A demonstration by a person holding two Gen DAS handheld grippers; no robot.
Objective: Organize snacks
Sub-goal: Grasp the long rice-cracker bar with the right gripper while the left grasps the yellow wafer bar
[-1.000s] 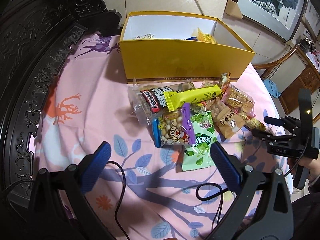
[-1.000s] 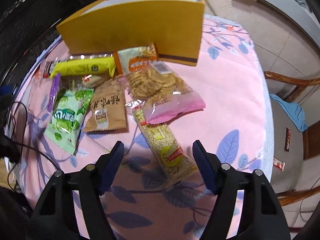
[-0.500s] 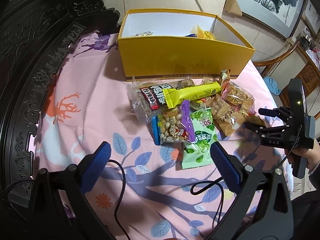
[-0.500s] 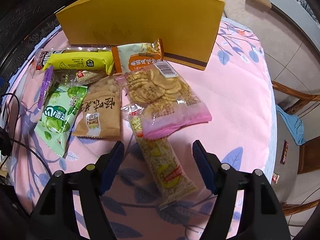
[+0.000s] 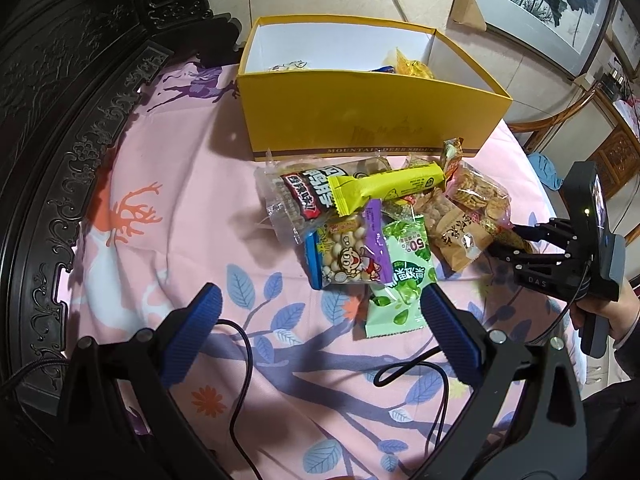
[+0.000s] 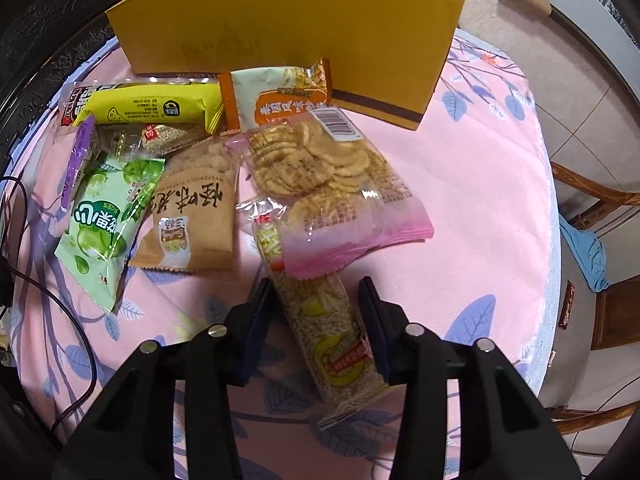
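Bright snack wrappers on a pink leaf-print cloth in front of a yellow box

The yellow box (image 5: pixel 372 120) is white inside with a brown band along its base. The cloth (image 5: pixel 180 208) under it is pink, printed with blue leaves, purple branches and an orange deer. In front of the box lie a lime-yellow bar (image 6: pixel 152 106), a green-and-white pack (image 6: pixel 104 220), a tan kraft pouch (image 6: pixel 196 224), a clear cracker bag with a pink end (image 6: pixel 340 200), and a clear sesame bar with a yellow-red label (image 6: pixel 332 336). The left hand-held gripper (image 5: pixel 320 328) has blue pads on black arms.
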